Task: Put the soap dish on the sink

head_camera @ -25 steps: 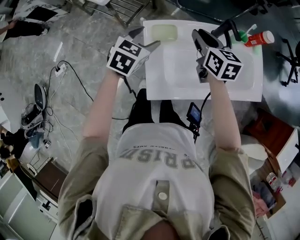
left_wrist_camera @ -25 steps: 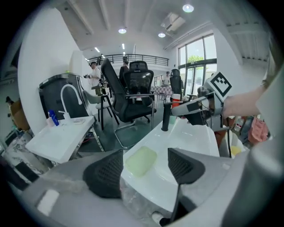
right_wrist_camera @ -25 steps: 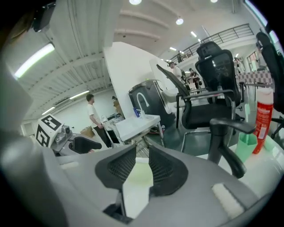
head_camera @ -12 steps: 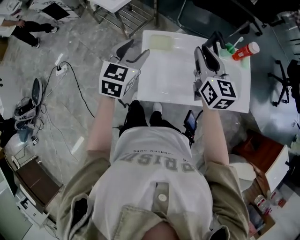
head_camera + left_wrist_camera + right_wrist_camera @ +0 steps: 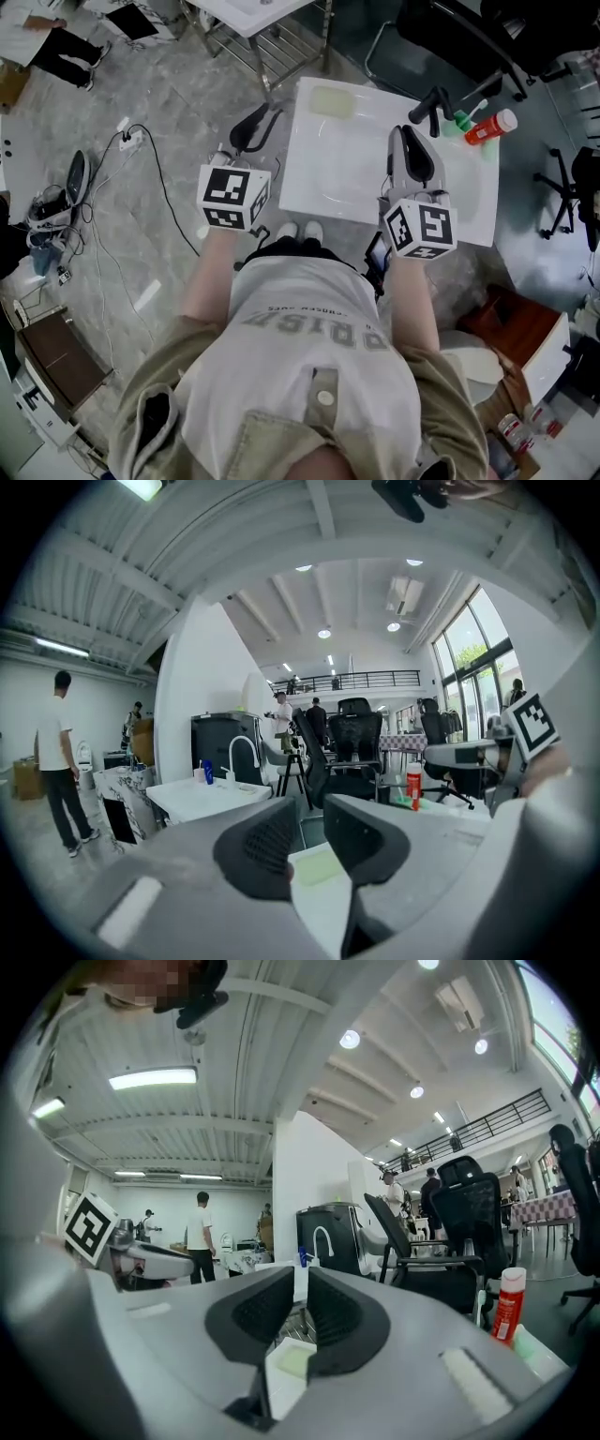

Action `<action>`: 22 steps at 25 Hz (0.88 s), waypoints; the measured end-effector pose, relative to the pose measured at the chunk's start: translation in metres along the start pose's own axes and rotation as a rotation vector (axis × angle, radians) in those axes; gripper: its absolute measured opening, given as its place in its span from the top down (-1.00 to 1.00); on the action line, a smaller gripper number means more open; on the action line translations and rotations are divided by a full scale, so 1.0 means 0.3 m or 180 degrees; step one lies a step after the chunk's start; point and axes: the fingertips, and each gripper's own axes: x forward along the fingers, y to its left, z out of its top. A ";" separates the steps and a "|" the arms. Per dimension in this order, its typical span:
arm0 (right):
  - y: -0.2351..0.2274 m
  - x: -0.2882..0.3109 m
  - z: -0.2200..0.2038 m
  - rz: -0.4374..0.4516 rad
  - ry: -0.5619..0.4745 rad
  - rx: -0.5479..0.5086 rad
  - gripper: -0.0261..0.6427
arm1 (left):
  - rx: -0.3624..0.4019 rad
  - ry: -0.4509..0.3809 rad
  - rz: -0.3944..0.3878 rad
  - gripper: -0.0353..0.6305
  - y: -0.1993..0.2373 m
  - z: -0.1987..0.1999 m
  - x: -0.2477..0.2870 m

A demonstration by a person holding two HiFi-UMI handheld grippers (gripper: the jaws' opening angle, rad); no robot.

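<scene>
Stands at the near rim of the white sink (image 5: 352, 183), a gripper in each hand. Holds the left gripper (image 5: 255, 124) just outside the sink's left rim, over the floor, pointing toward the sink's far side. Is closing its jaws, with a narrow gap left between the ribbed pads and nothing in it. Holds the right gripper (image 5: 409, 141) above the sink's right half, just inside the near rim, pointing the same way. Is closing those jaws too, down to a slim slit, with nothing pinched. Farther in, leaves the pale green soap dish (image 5: 333, 100) lying flat on the sink's far left corner, well apart from both pairs of jaws and touched by neither. Places it ahead and to the right of the left jaws, ahead and to the left of the right jaws, and lower than both. Shows in the left gripper view as a pale green patch low under the gap between the pads, and much the same in the right gripper view. Toward the sink's far right: a dark faucet (image 5: 433, 103), then an upright red bottle (image 5: 489, 127) with a white cap at the far right corner. Past the sink's far rim: black office chairs (image 5: 441, 37).
</scene>
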 end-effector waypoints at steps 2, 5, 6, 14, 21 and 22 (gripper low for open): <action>0.028 0.000 0.011 -0.0035 -0.0022 -0.0042 0.81 | -0.0034 -0.0056 0.0023 0.62 0.014 0.008 -0.027; 0.076 -0.005 0.021 -0.0078 -0.0022 -0.0114 0.86 | -0.0114 -0.0135 0.0036 0.72 0.041 0.018 -0.065; 0.091 -0.007 0.023 -0.0090 -0.0023 -0.0138 0.86 | -0.0127 -0.0166 0.0041 0.75 0.050 0.022 -0.075; 0.159 -0.047 0.035 -0.0218 -0.0101 -0.0182 0.90 | -0.0129 -0.0427 0.0059 0.87 0.083 0.055 -0.127; 0.192 -0.071 0.065 -0.0312 -0.0290 -0.0389 0.91 | -0.0080 -0.0681 0.0092 0.87 0.094 0.096 -0.161; 0.198 -0.075 0.071 -0.0309 -0.0316 -0.0409 0.91 | -0.0069 -0.0708 0.0090 0.87 0.093 0.106 -0.166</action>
